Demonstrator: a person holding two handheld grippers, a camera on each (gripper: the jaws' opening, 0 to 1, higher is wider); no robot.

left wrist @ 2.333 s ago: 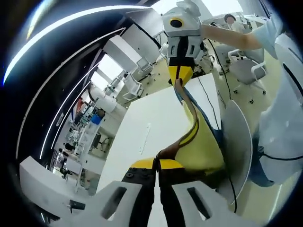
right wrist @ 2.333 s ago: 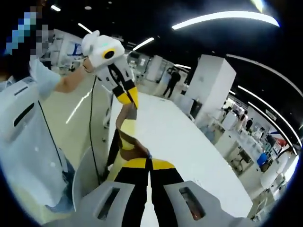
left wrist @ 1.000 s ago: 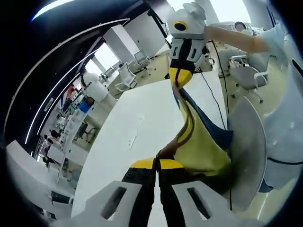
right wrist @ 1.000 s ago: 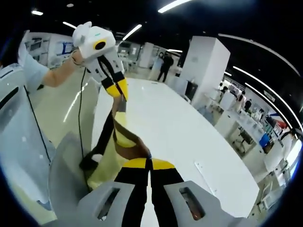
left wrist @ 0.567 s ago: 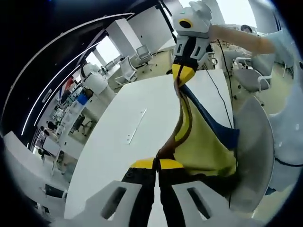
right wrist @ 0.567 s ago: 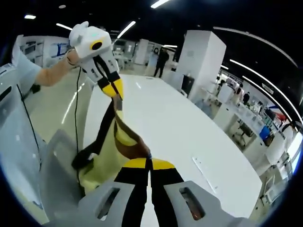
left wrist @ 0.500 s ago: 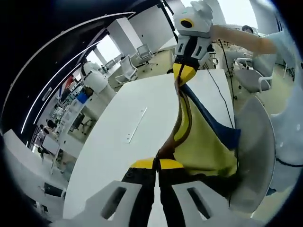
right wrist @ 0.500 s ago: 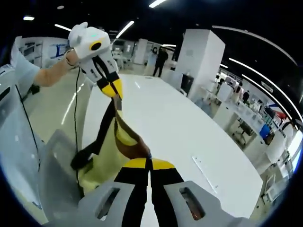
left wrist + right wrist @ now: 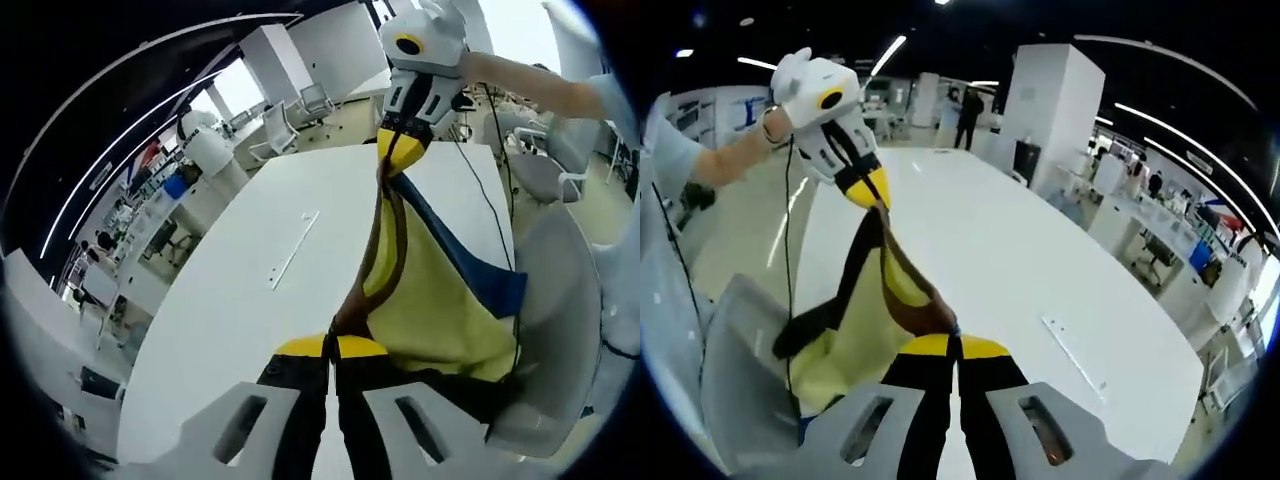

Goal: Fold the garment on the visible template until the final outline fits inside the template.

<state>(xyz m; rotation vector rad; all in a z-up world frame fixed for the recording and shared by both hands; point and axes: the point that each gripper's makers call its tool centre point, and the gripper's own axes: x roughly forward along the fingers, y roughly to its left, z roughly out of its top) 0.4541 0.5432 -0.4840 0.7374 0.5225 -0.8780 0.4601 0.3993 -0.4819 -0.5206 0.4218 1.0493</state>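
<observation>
Both tools are raised above the white counter [image 9: 250,300] with a garment [image 9: 440,300] stretched between them. In the left gripper view, the left tool [image 9: 330,350] is clenched on a brown-edged corner of the garment, its yellow-tipped jaws pressed together. Further along, the right tool [image 9: 400,160] points down toward the counter and pinches the other corner, a bare forearm [image 9: 530,85] reaching in from the upper right behind it. In the right gripper view the roles swap: the right tool [image 9: 953,345] grips brown cloth between closed jaws, and the left tool [image 9: 868,190], held by a hand [image 9: 775,125] at the upper left, clamps the far corner.

The garment is yellow with brown trim and a dark blue panel. It hangs from the two grips in a taut band, and its lower part drapes down over the counter's near edge beside a grey chair back [image 9: 555,340]. A black cable [image 9: 490,200] runs along the counter edge. No writing can be read on the tools or the cloth.

A thin pale strip [image 9: 293,250] lies flat on the counter, well apart from the garment. Around it is a large open hall with white pillars [image 9: 1055,100], long ceiling light strips [image 9: 885,55], office chairs [image 9: 318,100] and people standing in the distance.
</observation>
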